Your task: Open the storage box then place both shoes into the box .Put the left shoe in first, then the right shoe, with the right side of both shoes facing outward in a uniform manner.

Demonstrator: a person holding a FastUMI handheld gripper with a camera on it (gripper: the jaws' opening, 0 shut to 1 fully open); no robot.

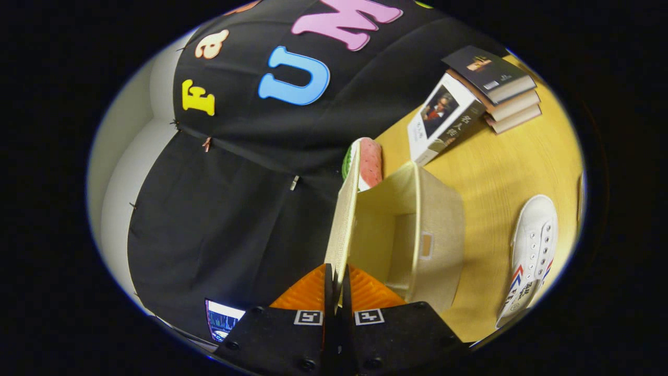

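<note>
The gripper (337, 279) at bottom centre is clamped tight on the raised lid (342, 219) of the beige storage box (438, 230), mid-frame. A white sneaker (529, 250) lies on the wooden table (490, 172) at right, with books (469, 99) at upper right.

One gripper (337, 292), its two fingers pinched on the lid (342, 219) of one storage box (433, 230); one white shoe (529, 256) at its three o'clock; apparently four books (472, 99) at one o'clock; one watermelon-slice toy (365, 163) beyond the box; one screen (222, 318).
</note>
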